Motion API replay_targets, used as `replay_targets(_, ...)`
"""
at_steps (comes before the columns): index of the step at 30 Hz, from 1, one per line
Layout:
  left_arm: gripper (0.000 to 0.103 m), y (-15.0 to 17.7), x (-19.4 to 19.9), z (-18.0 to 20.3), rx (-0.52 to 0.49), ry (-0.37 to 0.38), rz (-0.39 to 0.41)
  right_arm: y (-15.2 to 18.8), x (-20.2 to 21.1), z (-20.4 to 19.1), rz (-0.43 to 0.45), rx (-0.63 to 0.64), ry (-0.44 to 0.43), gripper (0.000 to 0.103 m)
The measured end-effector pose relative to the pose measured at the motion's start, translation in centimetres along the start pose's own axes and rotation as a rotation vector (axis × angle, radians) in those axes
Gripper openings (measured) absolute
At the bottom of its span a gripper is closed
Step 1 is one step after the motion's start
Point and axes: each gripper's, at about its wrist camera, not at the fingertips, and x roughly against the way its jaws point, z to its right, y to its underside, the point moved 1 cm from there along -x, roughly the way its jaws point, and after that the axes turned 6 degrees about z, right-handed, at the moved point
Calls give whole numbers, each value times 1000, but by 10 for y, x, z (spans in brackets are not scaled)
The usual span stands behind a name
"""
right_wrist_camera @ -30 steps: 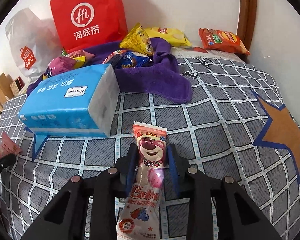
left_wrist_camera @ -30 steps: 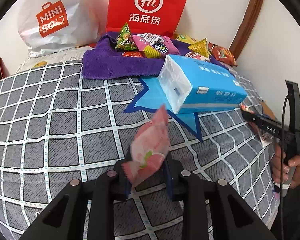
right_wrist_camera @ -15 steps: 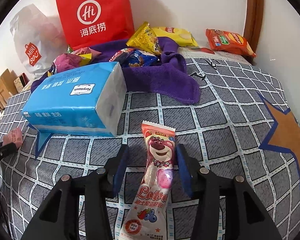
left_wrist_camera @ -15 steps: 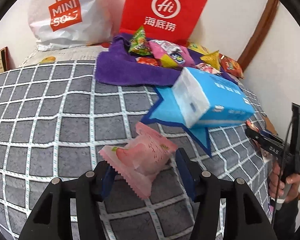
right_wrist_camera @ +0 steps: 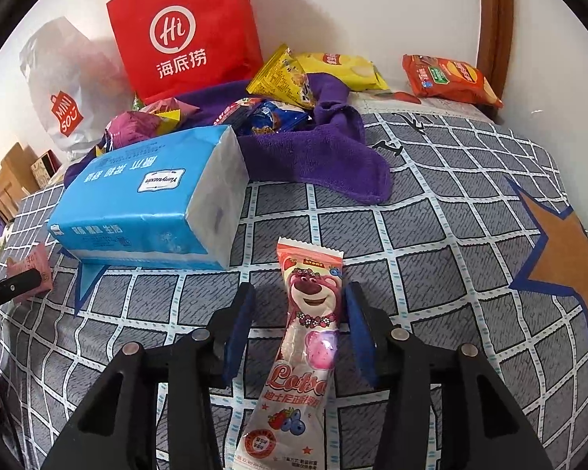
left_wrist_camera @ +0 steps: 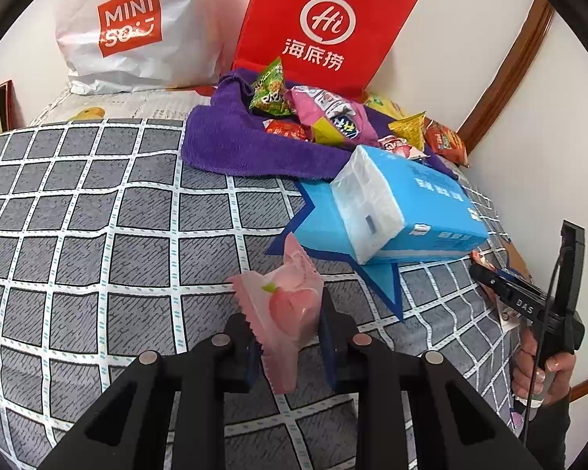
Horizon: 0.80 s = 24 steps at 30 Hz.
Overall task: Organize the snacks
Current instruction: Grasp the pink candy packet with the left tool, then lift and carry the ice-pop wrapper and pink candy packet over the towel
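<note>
My left gripper (left_wrist_camera: 290,342) is shut on a pink peach snack packet (left_wrist_camera: 284,313), held just above the grey checked bedcover (left_wrist_camera: 98,258). My right gripper (right_wrist_camera: 298,329) is open; a long pink Lotso bear snack (right_wrist_camera: 309,337) lies flat on the cover between its jaws, touching neither. The pink packet also shows at the far left in the right wrist view (right_wrist_camera: 33,274). A pile of snack bags (left_wrist_camera: 313,117) lies on a purple towel (left_wrist_camera: 235,145) at the back.
A blue tissue pack (left_wrist_camera: 407,211) lies between the grippers and the towel. A red paper bag (left_wrist_camera: 321,27) and a white Miniso bag (left_wrist_camera: 133,27) stand against the wall. An orange snack bag (right_wrist_camera: 447,78) lies by the wooden trim. The right gripper's handle (left_wrist_camera: 545,309) shows at right.
The left gripper opened, dropped the pink packet flat, then closed on it again. The right gripper opened wide and let go of the Lotso snack, which now lies on the cover.
</note>
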Motion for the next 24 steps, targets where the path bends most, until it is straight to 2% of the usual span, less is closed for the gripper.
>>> replay_targets(3, 23, 1, 4, 2, -4, 3, 7, 0, 1, 4, 5, -22, 18, 28)
replay_targets(10, 23, 2, 14, 5, -13, 6, 7, 1, 7, 1, 5, 1, 42, 26)
replay_targets(13, 23, 2, 21, 9, -25, 7, 14, 0, 17, 1, 19, -21, 20, 26)
replay_targets(24, 23, -17, 51, 39, -74, 12, 54, -30, 60, -18, 89, -13, -8, 26)
